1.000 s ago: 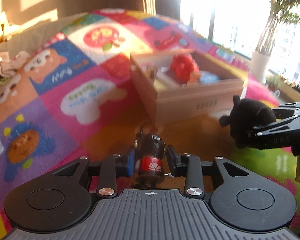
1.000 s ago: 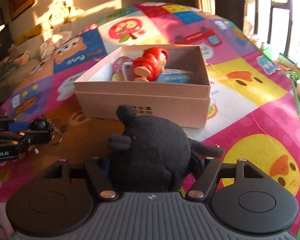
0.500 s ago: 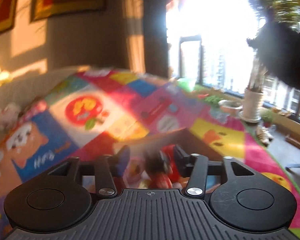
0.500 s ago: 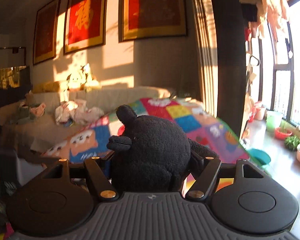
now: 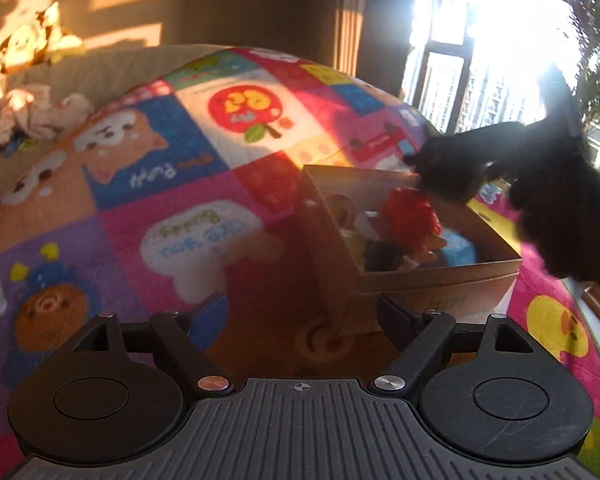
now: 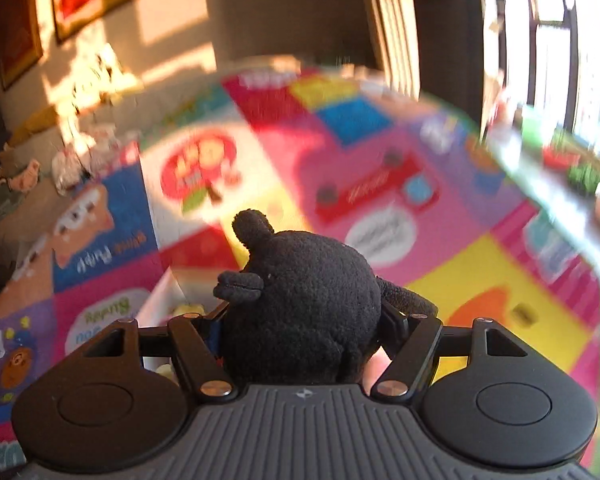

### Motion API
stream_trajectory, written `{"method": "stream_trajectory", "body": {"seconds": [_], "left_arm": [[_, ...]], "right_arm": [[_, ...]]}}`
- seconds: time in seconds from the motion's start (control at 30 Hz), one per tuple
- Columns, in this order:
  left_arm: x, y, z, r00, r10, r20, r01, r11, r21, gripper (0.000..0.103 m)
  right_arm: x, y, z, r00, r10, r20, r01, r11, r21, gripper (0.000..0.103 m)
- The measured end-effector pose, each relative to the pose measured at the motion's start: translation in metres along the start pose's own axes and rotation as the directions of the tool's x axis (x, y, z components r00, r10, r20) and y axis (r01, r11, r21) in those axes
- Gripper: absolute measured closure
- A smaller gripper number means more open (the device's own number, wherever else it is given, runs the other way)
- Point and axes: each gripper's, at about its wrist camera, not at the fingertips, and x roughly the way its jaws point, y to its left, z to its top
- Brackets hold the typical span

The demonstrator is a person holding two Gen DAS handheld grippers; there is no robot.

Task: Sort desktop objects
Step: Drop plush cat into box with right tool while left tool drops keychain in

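Black plush toy, clenched in our right gripper, hangs over the open box's far right corner, while our left gripper fingers gape, released.

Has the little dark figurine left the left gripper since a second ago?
Yes. The left gripper is open and empty now; a dark figurine lies inside the cardboard box, beside the red doll, no longer between the fingers.
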Motion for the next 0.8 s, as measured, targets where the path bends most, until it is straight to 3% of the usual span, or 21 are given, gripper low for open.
{"method": "stream_trajectory", "body": {"seconds": [0.17, 0.23, 0.3, 0.37, 0.43, 0.5, 0.57, 0.7, 0.77, 0.8], "left_arm": [[-0.001, 0.007, 0.001, 1.000, 0.007, 0.003, -0.006, 1.000, -0.027, 0.010], [-0.001, 0.009, 0.000, 1.000, 0.005, 0.004, -0.005, 0.999, -0.040, 0.008], [0.000, 0.011, -0.003, 1.000, 0.004, -0.004, -0.004, 0.999, -0.054, 0.007], [0.003, 0.013, -0.005, 1.000, 0.006, -0.018, -0.007, 0.998, -0.068, 0.007], [0.006, 0.015, -0.007, 0.999, 0.007, -0.032, -0.010, 0.997, -0.082, 0.007], [0.007, 0.015, -0.009, 0.999, 0.008, -0.038, -0.011, 0.996, -0.091, 0.007], [0.004, 0.013, -0.009, 0.999, 0.005, -0.033, -0.008, 0.996, -0.092, 0.007], [-0.007, 0.011, -0.008, 1.000, 0.027, -0.005, -0.028, 0.996, -0.086, 0.007], [-0.015, 0.017, -0.007, 0.998, 0.057, 0.010, -0.056, 0.994, -0.090, 0.006], [-0.020, 0.022, -0.006, 0.997, 0.081, 0.016, -0.079, 0.992, -0.099, 0.005]], "right_arm": [[0.021, 0.010, -0.002, 0.980, 0.185, -0.067, -0.179, 0.980, 0.086, 0.032], [0.018, 0.011, -0.002, 0.992, 0.116, -0.048, -0.114, 0.993, 0.037, 0.029], [0.010, 0.009, -0.004, 1.000, 0.007, -0.010, -0.008, 1.000, -0.011, 0.017], [-0.001, -0.005, -0.007, 1.000, -0.003, 0.009, 0.003, 1.000, 0.025, 0.016], [-0.010, -0.019, -0.006, 0.999, -0.002, 0.041, -0.001, 0.997, 0.073, 0.021], [-0.016, -0.025, -0.004, 0.998, -0.021, 0.062, 0.016, 0.997, 0.077, 0.048], [-0.011, -0.025, -0.005, 0.998, -0.040, 0.058, 0.035, 0.996, 0.078, 0.058], [0.018, -0.020, -0.002, 0.998, -0.046, 0.049, 0.041, 0.994, 0.103, 0.062], [0.028, -0.018, -0.001, 0.998, 0.068, -0.003, -0.066, 0.978, 0.197, 0.058], [0.027, -0.012, -0.001, 0.998, 0.068, 0.002, -0.067, 0.975, 0.213, 0.058]]}}
